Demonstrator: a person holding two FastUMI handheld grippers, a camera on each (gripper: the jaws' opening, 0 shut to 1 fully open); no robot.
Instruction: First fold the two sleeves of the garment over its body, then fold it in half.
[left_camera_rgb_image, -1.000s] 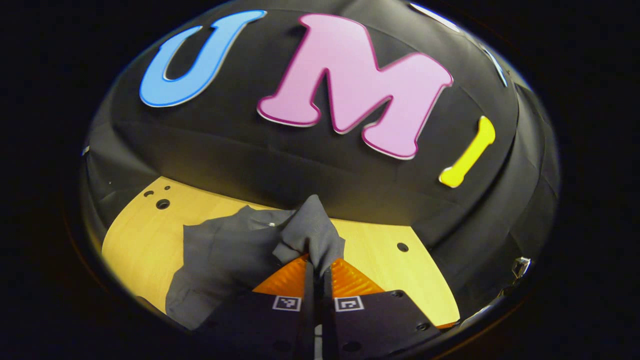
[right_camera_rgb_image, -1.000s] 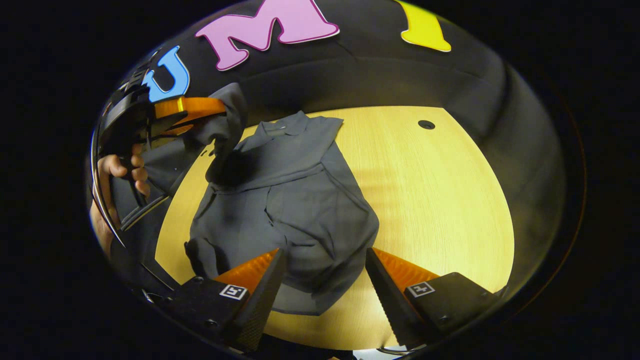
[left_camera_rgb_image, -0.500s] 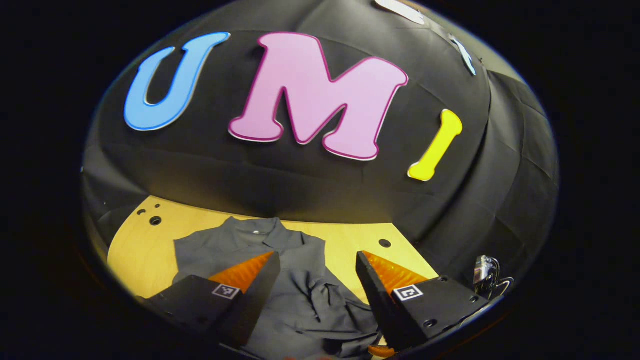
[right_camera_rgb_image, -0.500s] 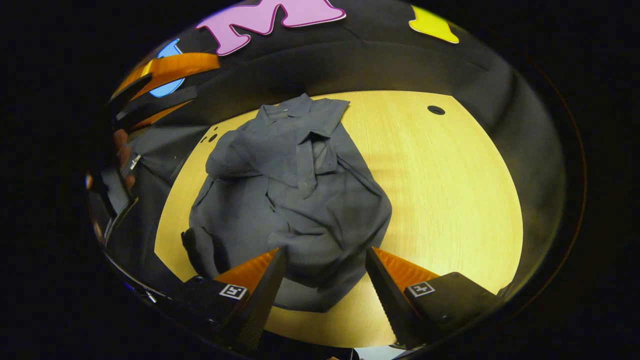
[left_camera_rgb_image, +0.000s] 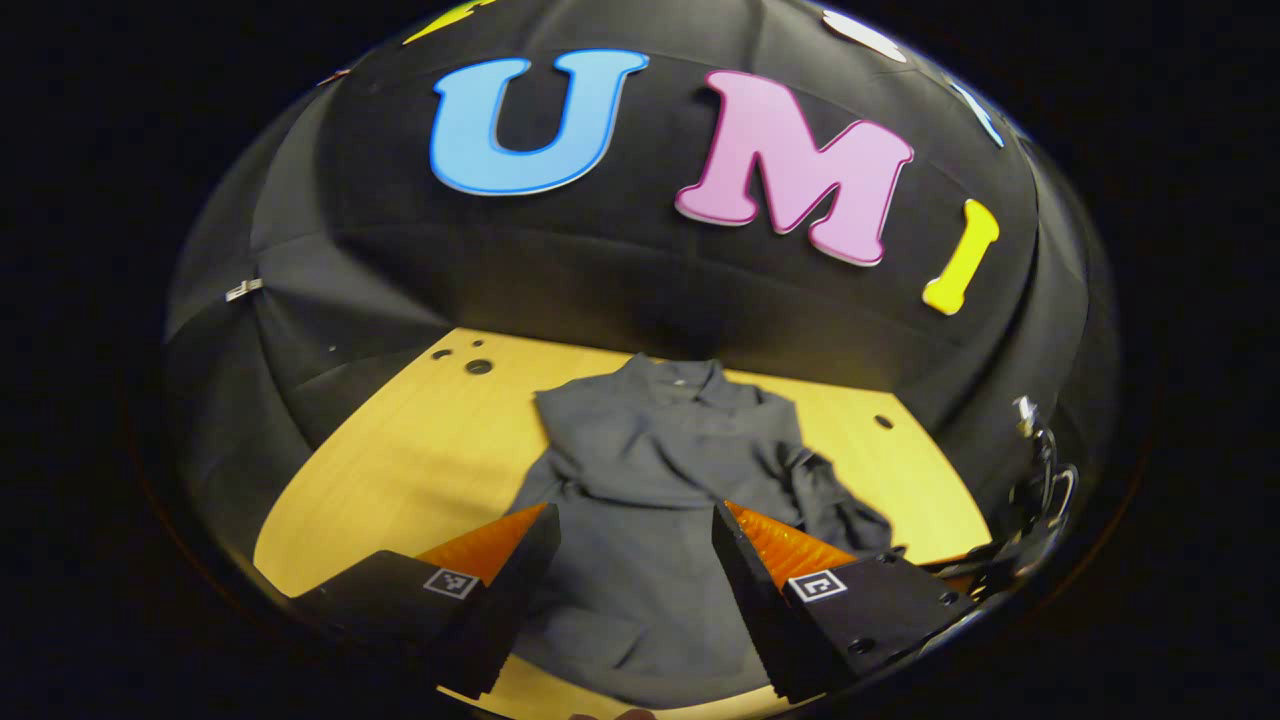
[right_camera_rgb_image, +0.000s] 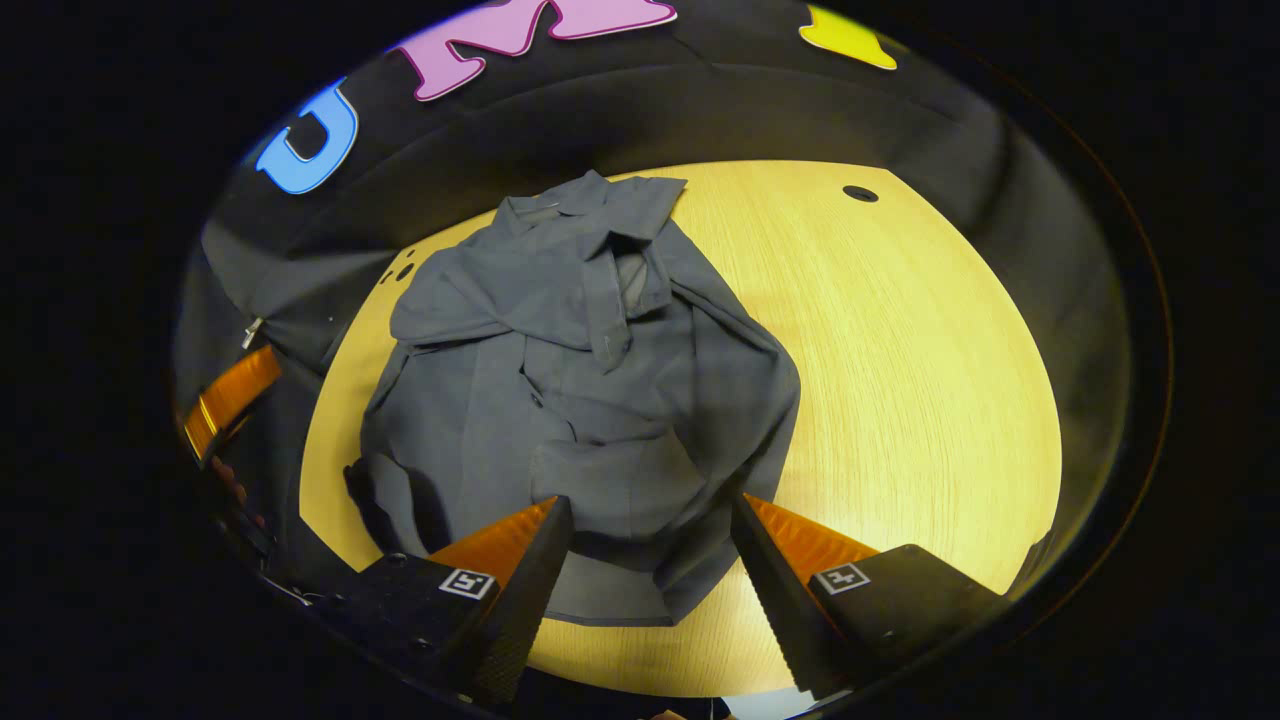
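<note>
A: Where is the garment (right_camera_rgb_image: 580, 390)?

B: It lies on the table (right_camera_rgb_image: 900, 350), collar toward the booth's far wall, hem toward both pairs of tongs. One sleeve (right_camera_rgb_image: 520, 300) is laid across the chest. The other seems to be the dark bunch (left_camera_rgb_image: 835, 505) that the left gripper view shows at the shirt's right edge, lying partly off the body.

A: And the tongs?

B: The left tongs (left_camera_rgb_image: 630, 570) have their fingers spread apart and hold nothing; they hover over the lower part of the shirt. The right tongs (right_camera_rgb_image: 650, 570) are likewise parted and empty, near the hem.

A: So which step is in hand?

B: I judge the sleeve step only half done. The next move calls for one pair of tongs to take that bunched sleeve by its cuff and draw it flat over the body; the fold in half comes after.

A: What is hard to make out?

B: The cuff itself: that bunch is rumpled, so I can't tell where the sleeve ends. The hem is partly hidden behind the fingers.
</note>
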